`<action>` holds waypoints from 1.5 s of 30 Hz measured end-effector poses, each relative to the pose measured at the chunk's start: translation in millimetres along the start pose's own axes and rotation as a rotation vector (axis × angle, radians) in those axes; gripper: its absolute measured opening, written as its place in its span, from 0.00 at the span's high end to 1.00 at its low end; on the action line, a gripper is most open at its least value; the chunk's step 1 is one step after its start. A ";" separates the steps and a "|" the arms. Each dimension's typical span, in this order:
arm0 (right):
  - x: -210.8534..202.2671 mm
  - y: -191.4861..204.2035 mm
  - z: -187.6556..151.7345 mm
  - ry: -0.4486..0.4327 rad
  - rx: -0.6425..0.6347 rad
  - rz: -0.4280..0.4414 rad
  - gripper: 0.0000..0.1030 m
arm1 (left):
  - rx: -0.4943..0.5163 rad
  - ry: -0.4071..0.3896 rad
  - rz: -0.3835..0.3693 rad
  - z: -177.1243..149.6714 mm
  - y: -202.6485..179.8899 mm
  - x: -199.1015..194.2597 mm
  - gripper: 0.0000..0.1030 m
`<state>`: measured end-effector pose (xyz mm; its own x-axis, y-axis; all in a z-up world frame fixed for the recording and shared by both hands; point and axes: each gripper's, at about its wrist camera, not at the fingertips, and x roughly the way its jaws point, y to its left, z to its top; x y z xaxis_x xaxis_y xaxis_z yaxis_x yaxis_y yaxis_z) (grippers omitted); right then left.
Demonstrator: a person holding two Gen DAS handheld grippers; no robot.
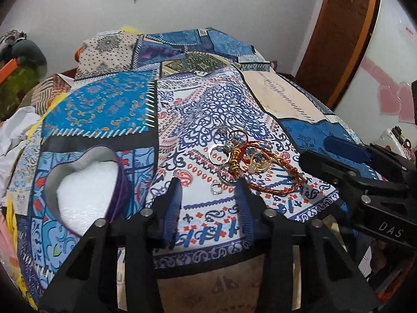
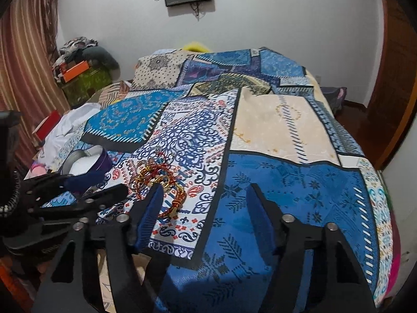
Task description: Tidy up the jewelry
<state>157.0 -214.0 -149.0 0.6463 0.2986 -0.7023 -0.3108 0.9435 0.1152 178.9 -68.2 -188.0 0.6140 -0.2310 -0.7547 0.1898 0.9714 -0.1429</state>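
A small pile of jewelry point(image 1: 242, 156) lies on the patterned bedspread point(image 1: 198, 109): silver rings, a gold ring with a blue stone point(image 1: 260, 158) and a red-and-gold braided bracelet point(image 1: 276, 185). My left gripper point(image 1: 208, 186) is open just short of the pile, and a small silver ring point(image 1: 215, 189) lies loose on the cloth between its fingertips. To its left stands an open heart-shaped tin point(image 1: 83, 182) lined with white foam. In the right wrist view my right gripper point(image 2: 204, 190) is open and holds nothing. Its left finger point(image 2: 153, 200) reaches the pile's point(image 2: 156, 176) near edge.
The bedspread's front edge point(image 1: 203, 263) runs just under the left gripper's fingers. Crumpled white cloth point(image 2: 75, 122) and a red box point(image 2: 48, 127) lie beyond the tin point(image 2: 86, 160). A brown door point(image 1: 338, 34) is at the right, a striped curtain point(image 2: 23, 60) at the left.
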 end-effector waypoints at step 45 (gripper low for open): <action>14.2 12.2 9.8 0.051 -0.023 0.076 0.73 | 0.007 -0.010 -0.134 23.3 11.8 4.7 0.81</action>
<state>169.2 -196.8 -150.7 0.5838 0.3609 -0.7273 -0.3741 0.9146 0.1536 201.9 -59.1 -178.3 0.5903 -0.3591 -0.7229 0.2762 0.9314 -0.2371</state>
